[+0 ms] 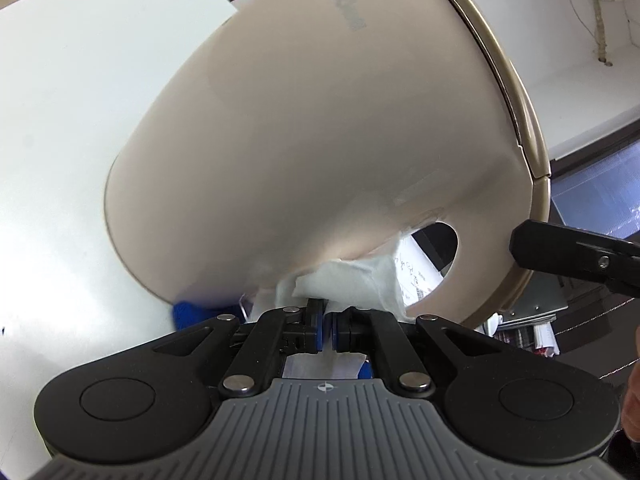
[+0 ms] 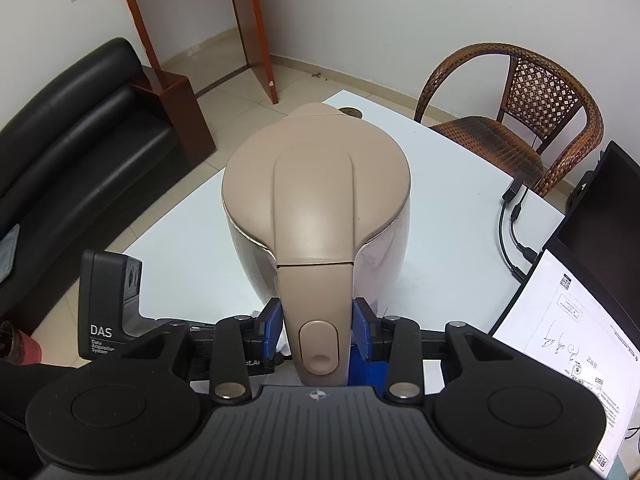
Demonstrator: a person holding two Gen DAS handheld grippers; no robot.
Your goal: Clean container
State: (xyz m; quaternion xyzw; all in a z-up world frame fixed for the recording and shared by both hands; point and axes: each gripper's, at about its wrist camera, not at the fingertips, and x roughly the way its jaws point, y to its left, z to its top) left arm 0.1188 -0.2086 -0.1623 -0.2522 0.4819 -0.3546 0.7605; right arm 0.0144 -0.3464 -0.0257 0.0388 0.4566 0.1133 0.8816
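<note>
A beige electric kettle (image 2: pixel 316 196) stands on the white table (image 2: pixel 192 248) with its lid closed. My right gripper (image 2: pixel 318 326) is shut on the kettle's handle (image 2: pixel 318 312), one blue pad on each side. In the left wrist view the kettle's cream body (image 1: pixel 320 140) fills the frame. My left gripper (image 1: pixel 327 320) is shut on a white wipe (image 1: pixel 344 280) and presses it against the lower body beside the handle opening. One finger of the right gripper (image 1: pixel 568 256) shows at the right edge.
A wicker chair (image 2: pixel 516 120) stands behind the table. A dark monitor (image 2: pixel 600 216), cables (image 2: pixel 512 224) and a printed sheet (image 2: pixel 572 332) lie at the right. A black sofa (image 2: pixel 68 152) and wooden door frame (image 2: pixel 256 28) are at the left. A blue cloth (image 1: pixel 192 310) lies under the kettle.
</note>
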